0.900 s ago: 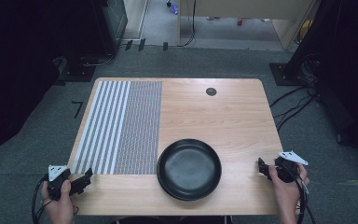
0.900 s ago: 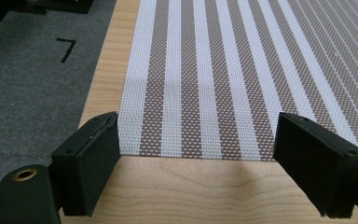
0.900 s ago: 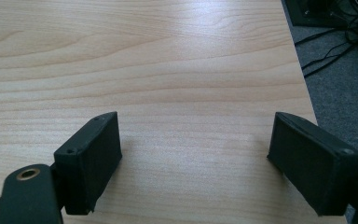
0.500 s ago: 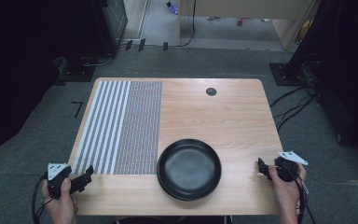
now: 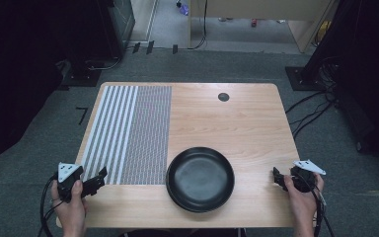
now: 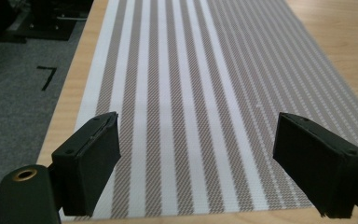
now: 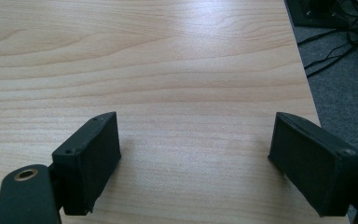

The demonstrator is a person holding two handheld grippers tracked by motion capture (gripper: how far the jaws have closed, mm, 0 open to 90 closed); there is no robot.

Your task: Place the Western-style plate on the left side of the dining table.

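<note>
Both sets of jaws stand wide apart with nothing between them. In the left gripper view the pads of your left gripper (image 6: 198,163) frame bare weave; in the right gripper view those of your right gripper (image 7: 196,161) frame bare wood.

Change over the last second: none. Hands, grippers and tableware sit where they sat in both earlier high views. Judgement: you are holding a ready pose, and no step of the work has begun.

Left gripper (image 5: 94,181) rests at the near left corner, jaws pointing onto the near edge of the rectangular woven placemat (image 5: 131,133), which has broad grey-and-white stripes on its left part and a fine grey weave on its right. Right gripper (image 5: 277,177) rests at the near right edge, jaws pointing inward toward the round black shallow dish (image 5: 200,178).

The dish lies flat at near centre of the light wooden table (image 5: 237,121), its left rim just beside the placemat's right edge, well apart from both grippers. A small round black cap (image 5: 223,97) sits in the tabletop near the far edge.

Judgement: the dish is the nearest candidate for either hand.
</note>
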